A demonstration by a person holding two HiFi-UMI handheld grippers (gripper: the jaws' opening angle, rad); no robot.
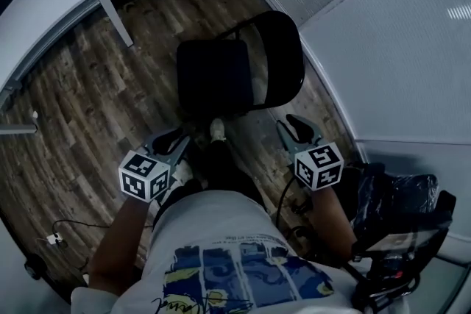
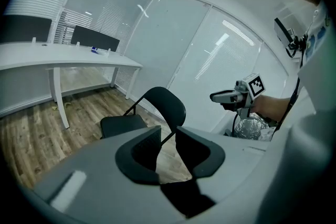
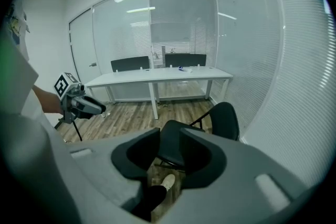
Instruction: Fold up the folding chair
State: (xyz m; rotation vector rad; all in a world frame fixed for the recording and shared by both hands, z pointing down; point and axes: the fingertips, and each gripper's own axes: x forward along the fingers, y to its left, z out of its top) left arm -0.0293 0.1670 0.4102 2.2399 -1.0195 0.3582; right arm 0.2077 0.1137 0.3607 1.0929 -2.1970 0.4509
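Floorboards (image 1: pixel 88 106) ahead bear the folding chair (image 1: pixel 237 71), open and untouched, so we are only approaching. Our left gripper (image 1: pixel 175 145) and right gripper (image 1: pixel 294 127) hang near it, jaws apart and empty; next we likely grip backrest (image 1: pixel 285 59) and lift the seat's (image 1: pixel 213 81) near edge

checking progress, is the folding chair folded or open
Open: the folding chair stands on its legs, seat flat, backrest raised.

folding chair (image 1: pixel 213 73): black | floor (image 1: pixel 81 106): brown wood grain | table (image 3: pixel 157 76): white
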